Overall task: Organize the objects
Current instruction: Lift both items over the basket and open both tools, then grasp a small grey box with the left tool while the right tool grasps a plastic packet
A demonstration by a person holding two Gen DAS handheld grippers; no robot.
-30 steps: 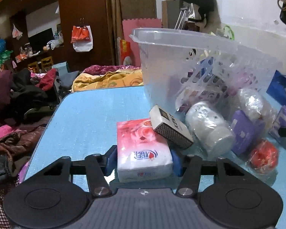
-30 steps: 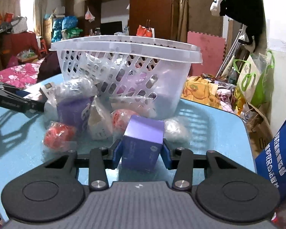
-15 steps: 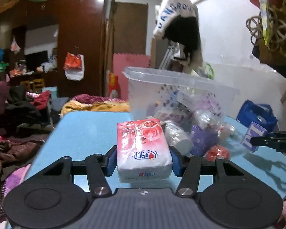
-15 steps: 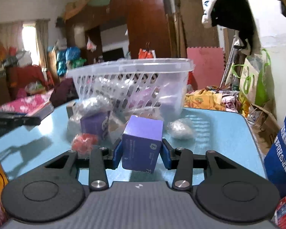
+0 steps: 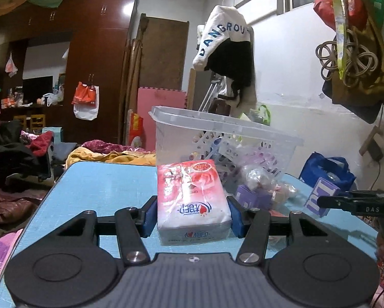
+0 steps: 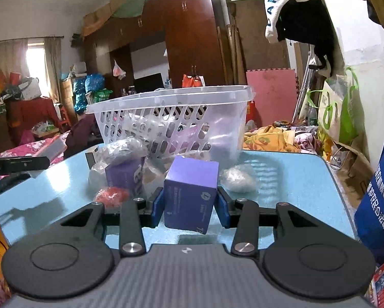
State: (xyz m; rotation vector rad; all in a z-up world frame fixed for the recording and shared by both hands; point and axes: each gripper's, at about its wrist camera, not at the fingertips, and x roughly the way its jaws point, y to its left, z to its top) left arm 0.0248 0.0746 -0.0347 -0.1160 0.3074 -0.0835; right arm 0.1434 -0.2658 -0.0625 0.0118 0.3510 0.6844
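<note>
Left tongs (image 5: 193, 217) clamp a tissue pack (image 5: 192, 200) — right tongs (image 6: 190, 206) clamp a purple box (image 6: 190, 195) — both before the basket (image 6: 171, 118), above the desk (image 6: 281, 179).

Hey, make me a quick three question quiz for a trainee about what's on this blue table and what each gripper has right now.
1. Multiple choice: what does the left gripper hold? A) a purple box B) a pink and white plastic-wrapped tissue pack C) a red ball
2. True or false: the clear perforated plastic basket is lying upside down on the light blue table.
3. Fill in: the right gripper is shut on a small ______ cardboard box.

Key
1. B
2. False: it stands with its rim up.
3. purple
</note>
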